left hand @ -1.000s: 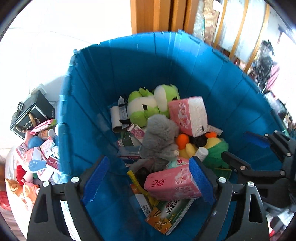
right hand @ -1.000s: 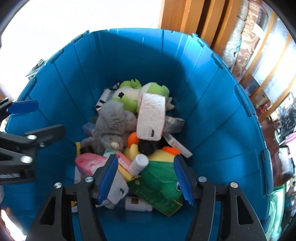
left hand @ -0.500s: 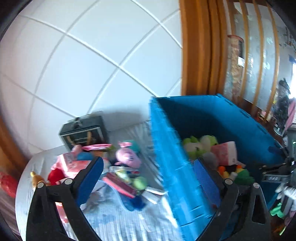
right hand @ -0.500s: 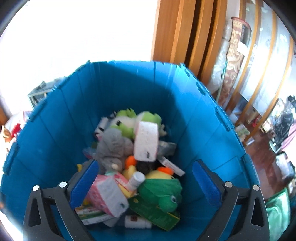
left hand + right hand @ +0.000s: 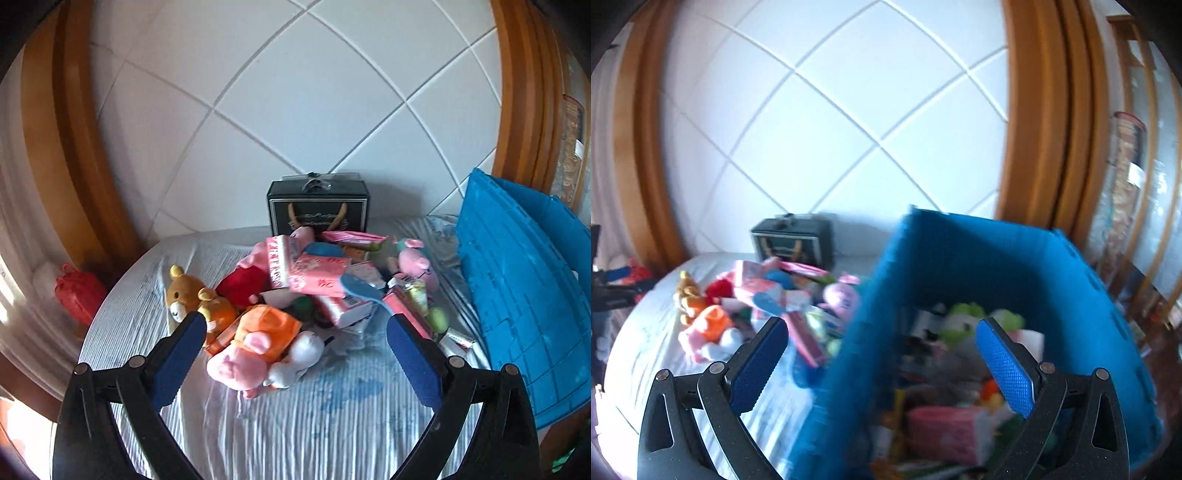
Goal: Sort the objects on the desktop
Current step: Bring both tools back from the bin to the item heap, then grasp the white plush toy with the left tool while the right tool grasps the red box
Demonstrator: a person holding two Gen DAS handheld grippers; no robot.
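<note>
A heap of toys and packets lies on the striped cloth of the table (image 5: 332,424): a brown bear plush (image 5: 188,295), a pink and orange pig plush (image 5: 255,347), pink tissue packs (image 5: 317,277) and a small pink plush (image 5: 415,262). My left gripper (image 5: 295,354) is open and empty, above the near side of the heap. The blue bin (image 5: 524,295) stands at the right. My right gripper (image 5: 881,354) is open and empty over the bin's left wall (image 5: 857,369). Green plush (image 5: 960,321) and a pink pack (image 5: 942,428) lie inside the bin.
A black gift box (image 5: 317,212) stands against the tiled wall behind the heap. A red bag (image 5: 79,295) hangs off the table's left edge. Wooden frames flank the wall. The left gripper shows at the far left of the right wrist view (image 5: 613,288).
Both grippers have risen and swung left out of the bin. The left one now faces the heap on the table. The right one has opened wider.
</note>
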